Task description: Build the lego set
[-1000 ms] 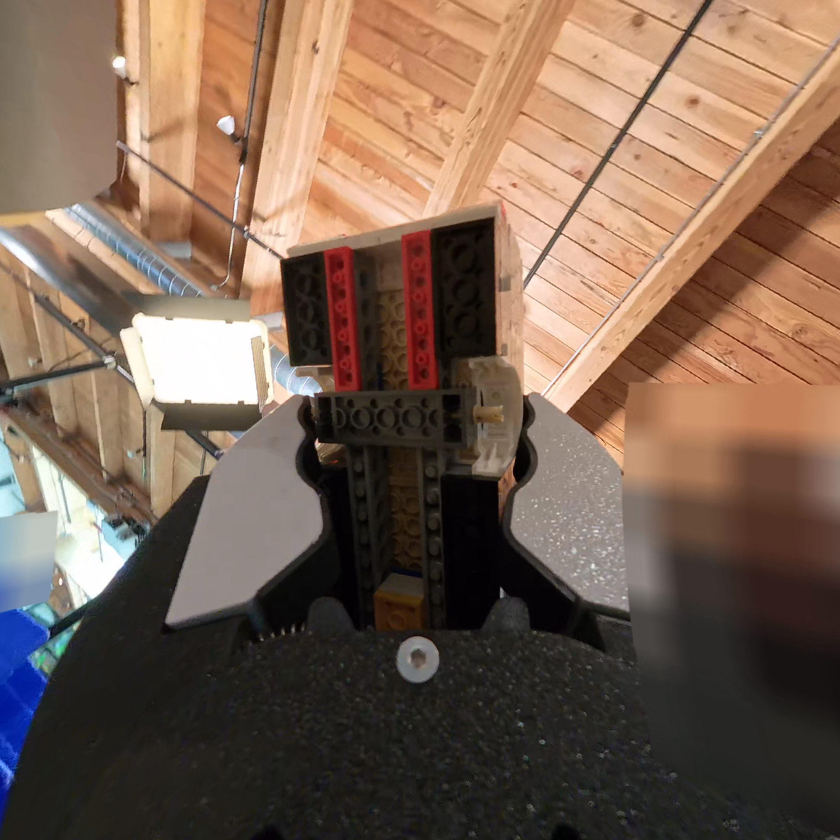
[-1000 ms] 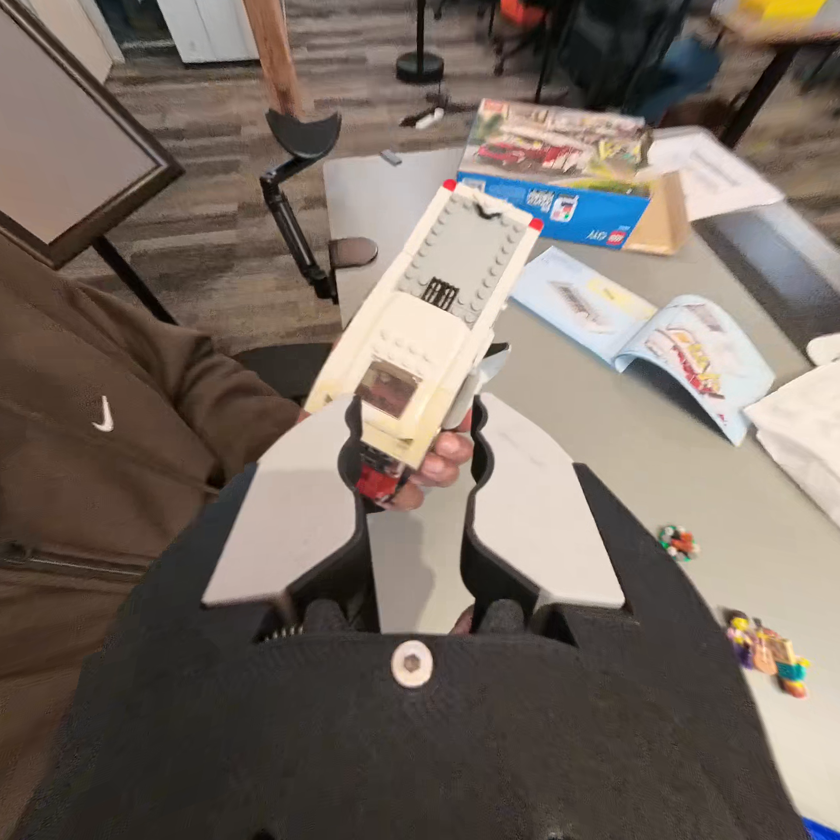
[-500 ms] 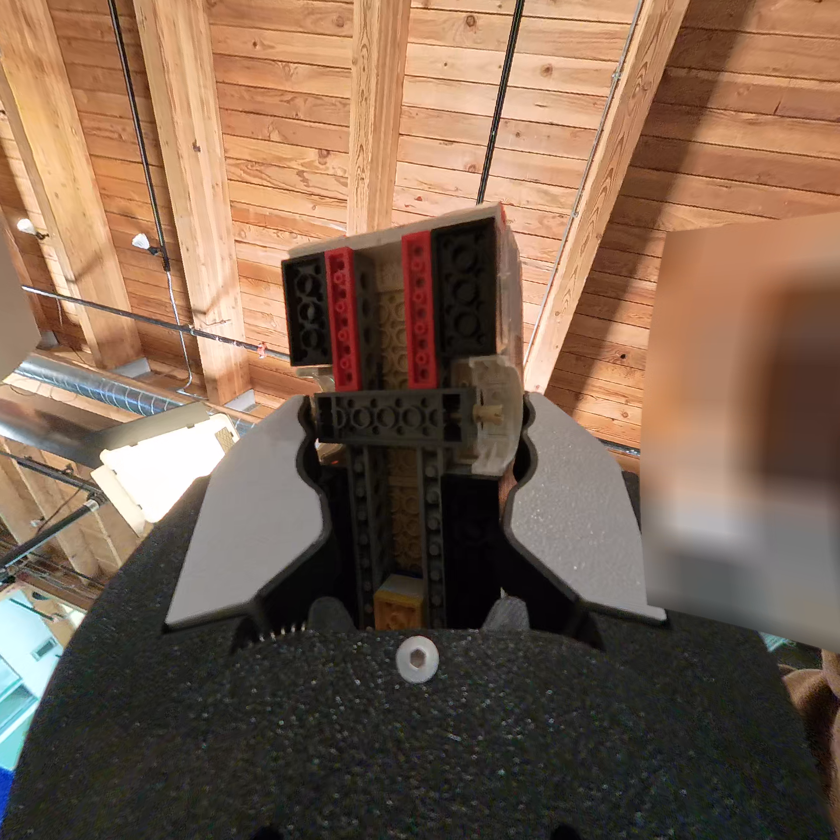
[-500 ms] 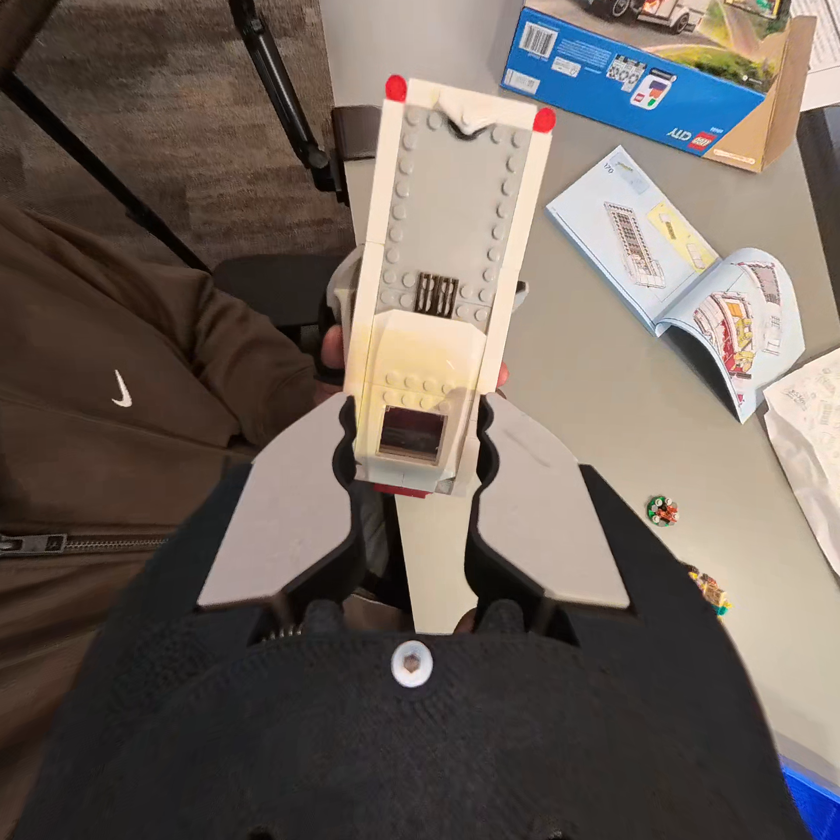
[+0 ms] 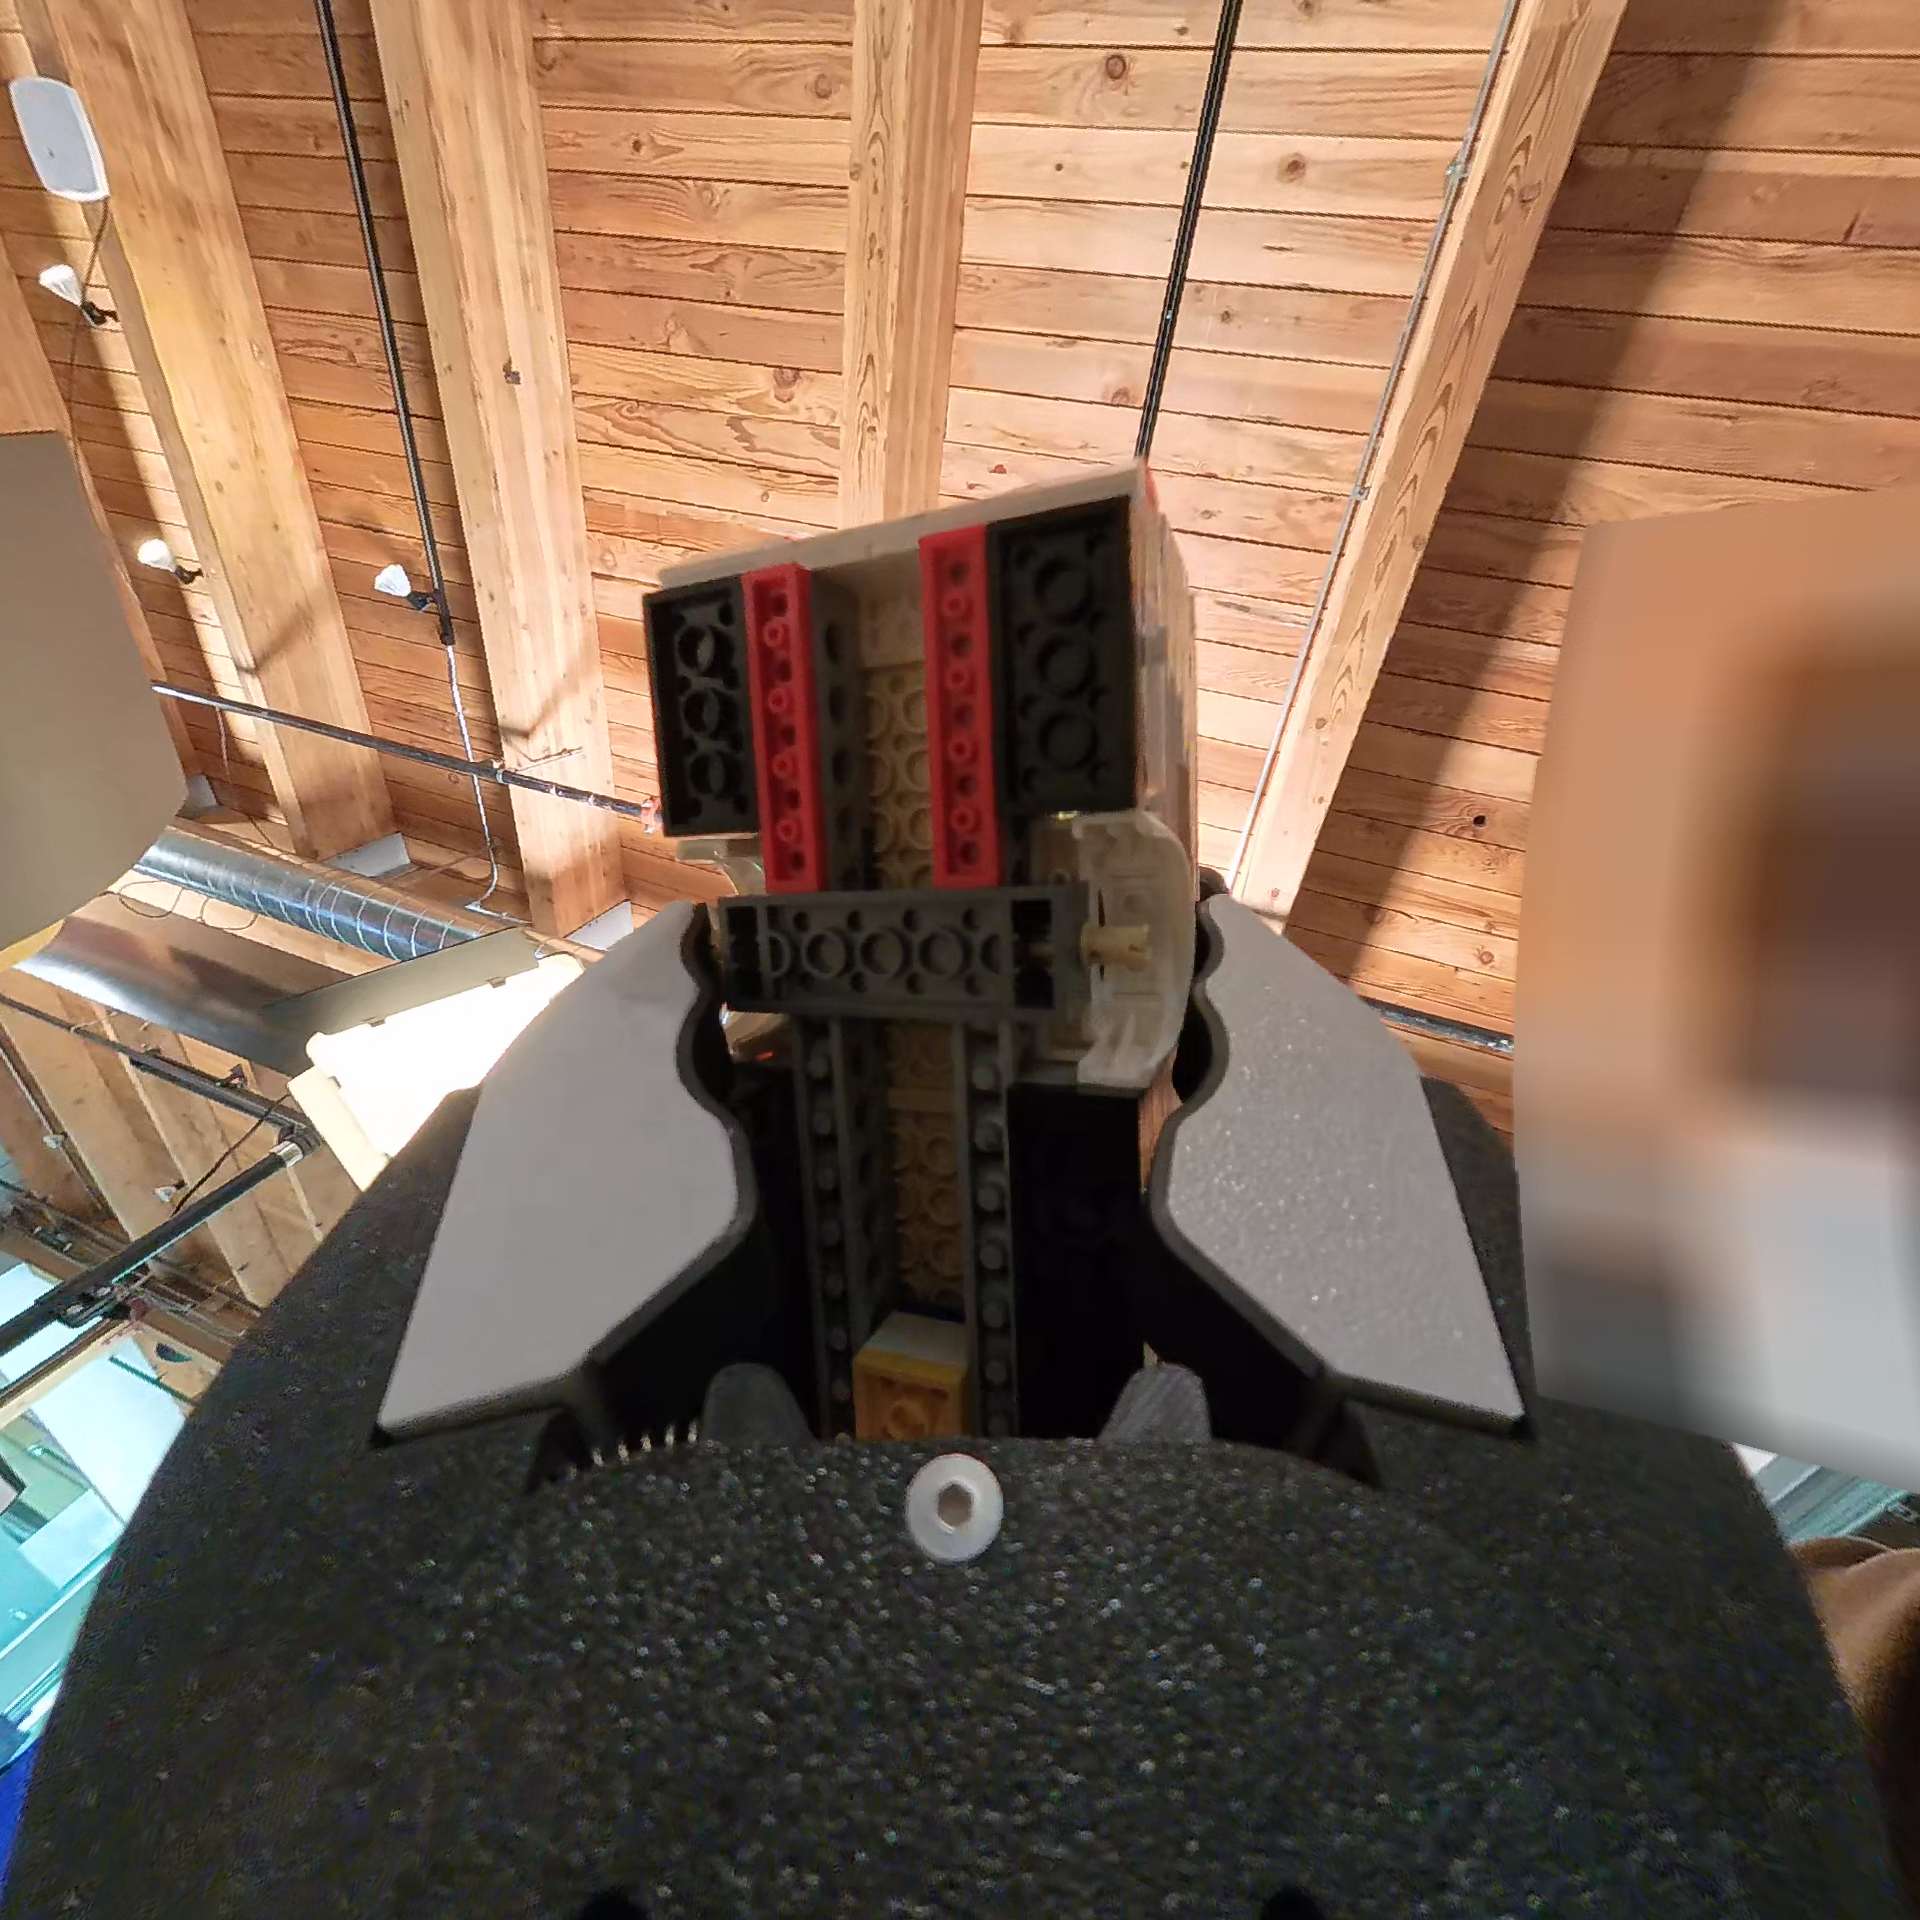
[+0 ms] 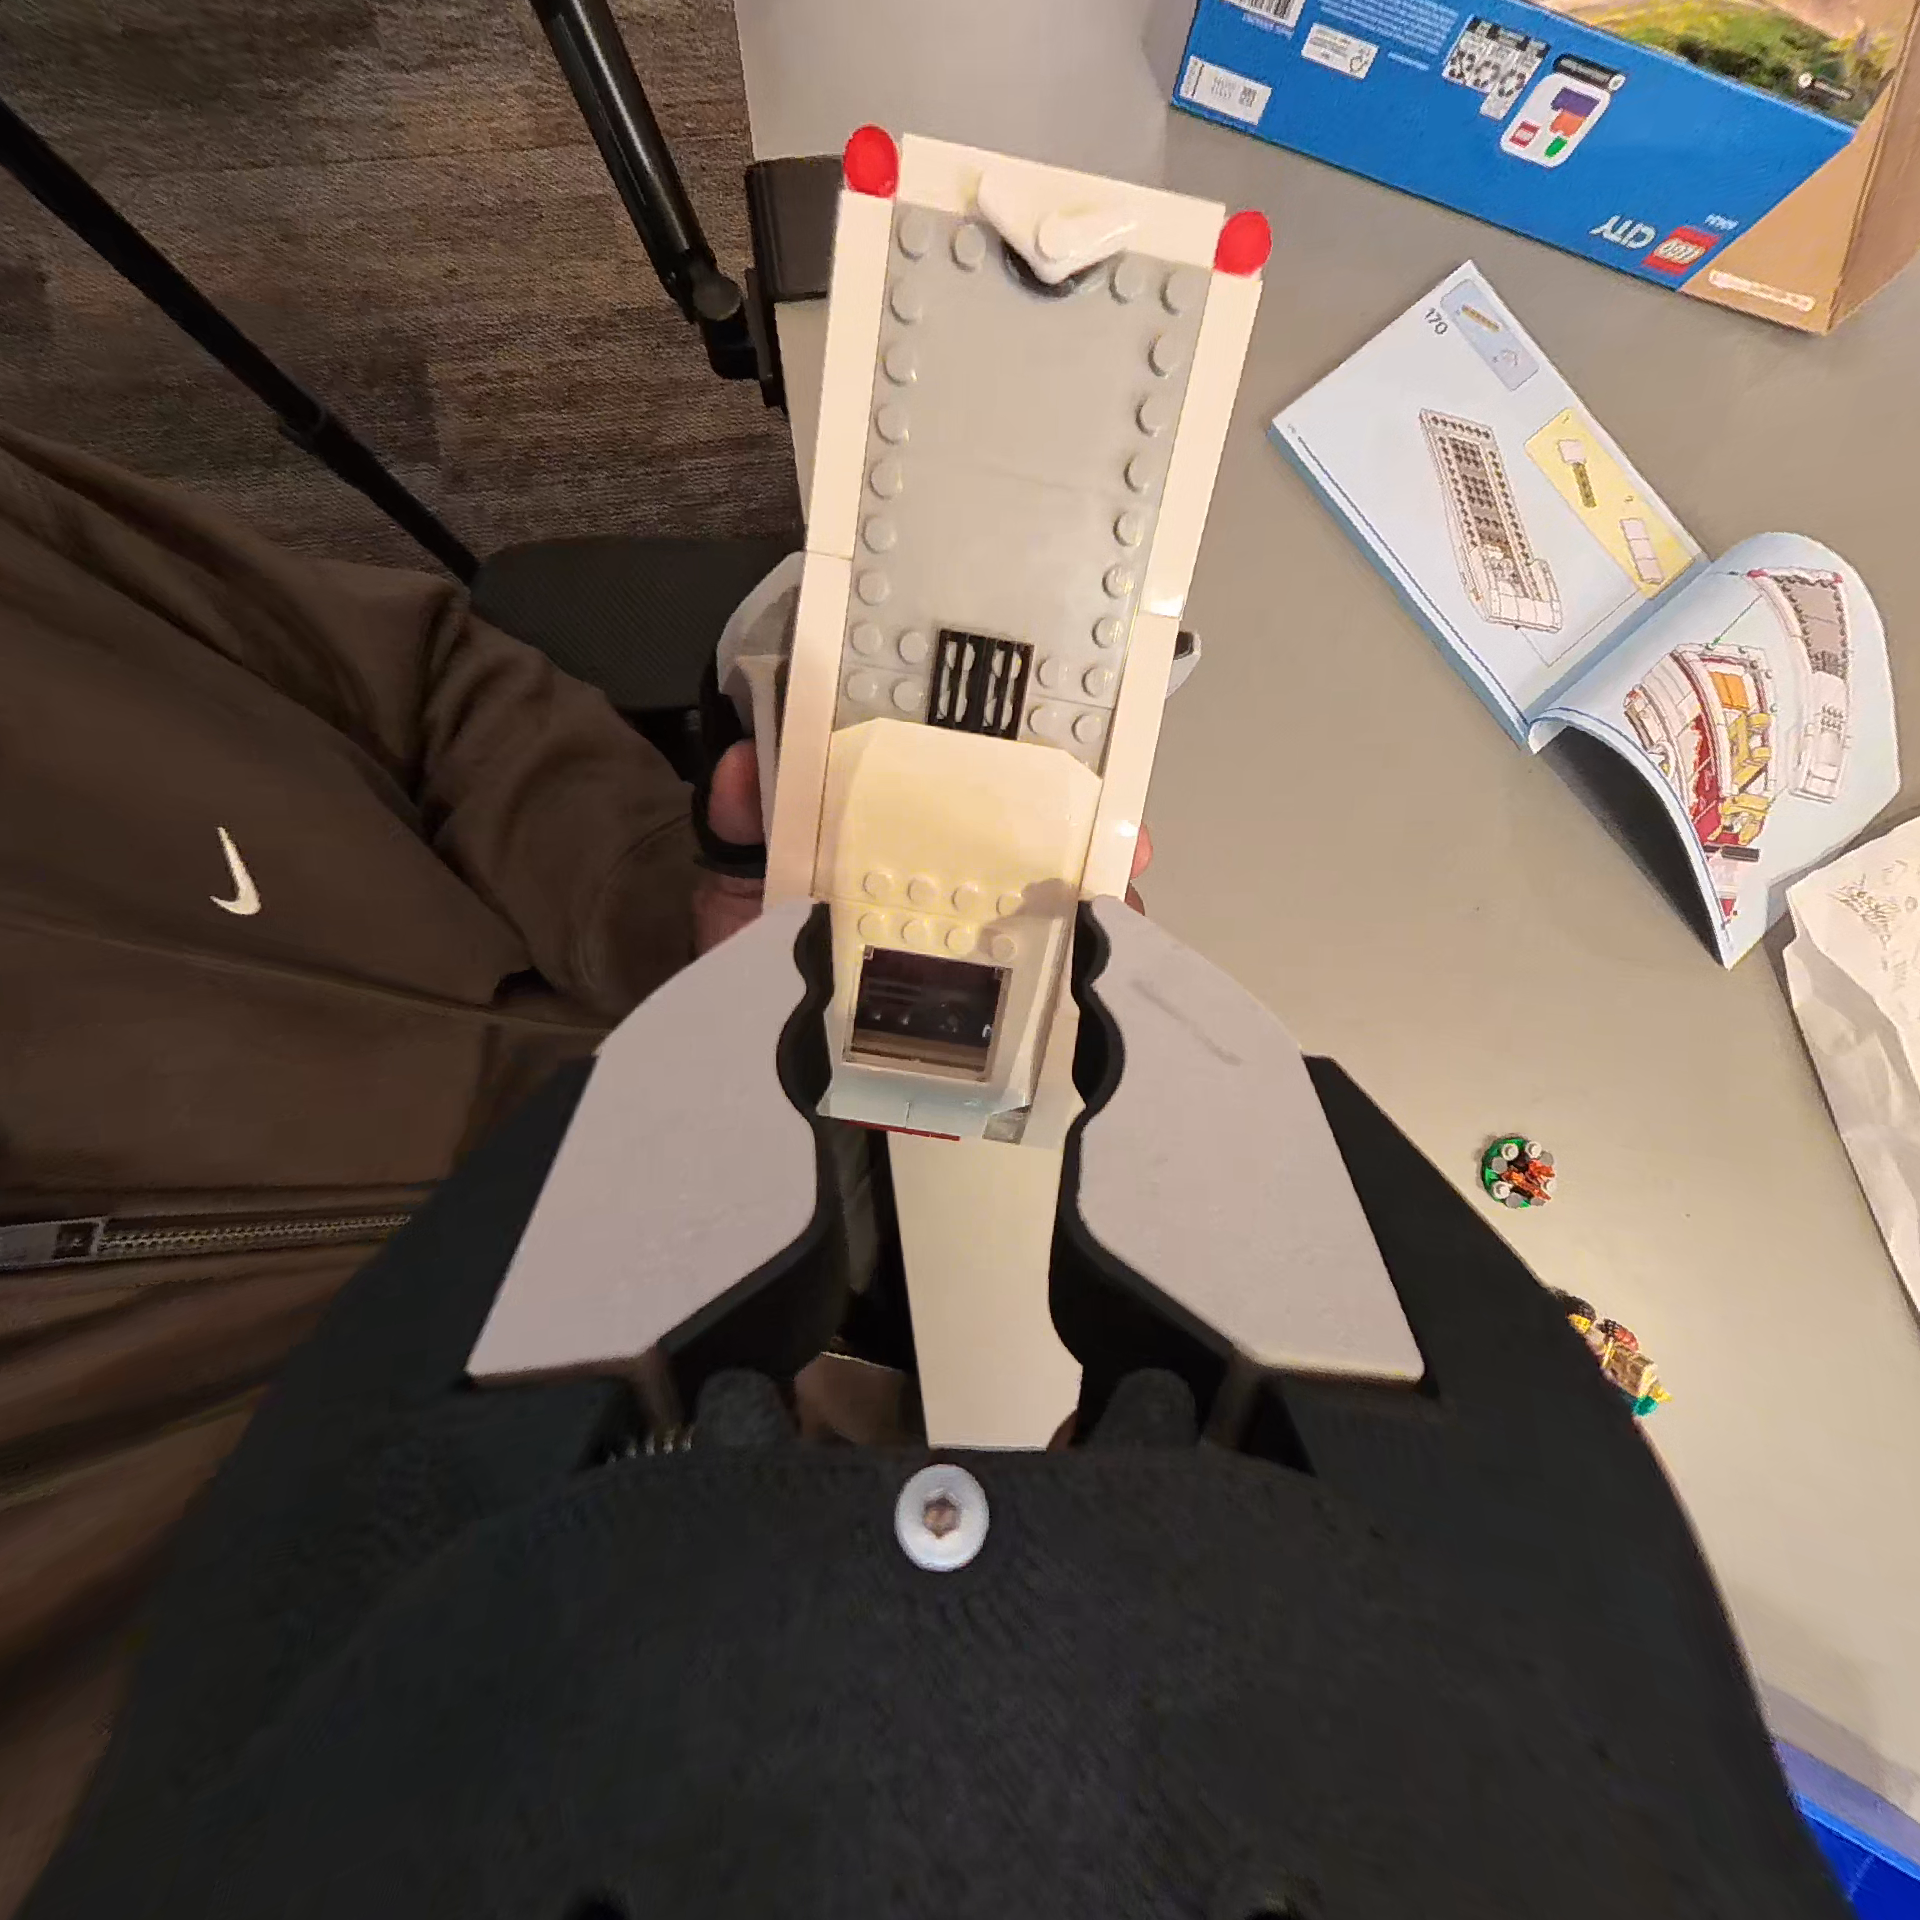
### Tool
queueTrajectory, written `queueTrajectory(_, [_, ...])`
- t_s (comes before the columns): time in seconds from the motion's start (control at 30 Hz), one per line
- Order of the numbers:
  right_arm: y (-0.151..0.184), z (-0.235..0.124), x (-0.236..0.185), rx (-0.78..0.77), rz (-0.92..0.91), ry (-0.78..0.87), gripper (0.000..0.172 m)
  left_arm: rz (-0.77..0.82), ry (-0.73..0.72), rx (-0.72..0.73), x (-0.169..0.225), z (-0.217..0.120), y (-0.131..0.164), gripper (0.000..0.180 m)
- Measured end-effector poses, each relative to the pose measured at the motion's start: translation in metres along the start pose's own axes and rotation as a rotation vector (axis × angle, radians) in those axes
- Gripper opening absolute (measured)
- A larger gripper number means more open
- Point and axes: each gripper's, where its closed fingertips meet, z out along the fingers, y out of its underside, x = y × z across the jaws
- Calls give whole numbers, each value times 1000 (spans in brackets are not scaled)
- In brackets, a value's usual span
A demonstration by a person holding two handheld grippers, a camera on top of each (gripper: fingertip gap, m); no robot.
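Right hand-held gripper [image 6: 940,1023] has slid onto the cab end of the white brick-built vehicle [image 6: 1003,540], fingers clamped on its sides above the grey table [image 6: 1351,935], left hand-held gripper [image 5: 945,966] clamped on the same vehicle's dark underside [image 5: 894,727], open booklet [image 6: 1621,623] and blue box [image 6: 1507,114] on the table

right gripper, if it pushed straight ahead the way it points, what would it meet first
The white brick-built vehicle: its near end already sits between the right gripper's fingers and its body stretches forward along that line. Beyond it lies the grey table, though depth is unclear.
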Motion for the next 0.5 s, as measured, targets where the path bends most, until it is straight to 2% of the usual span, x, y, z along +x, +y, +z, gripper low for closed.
queueTrajectory(0.5, [0,4,-4,-5,-6,-18,40,-21,-18,-15,-1,-2,-1,85])
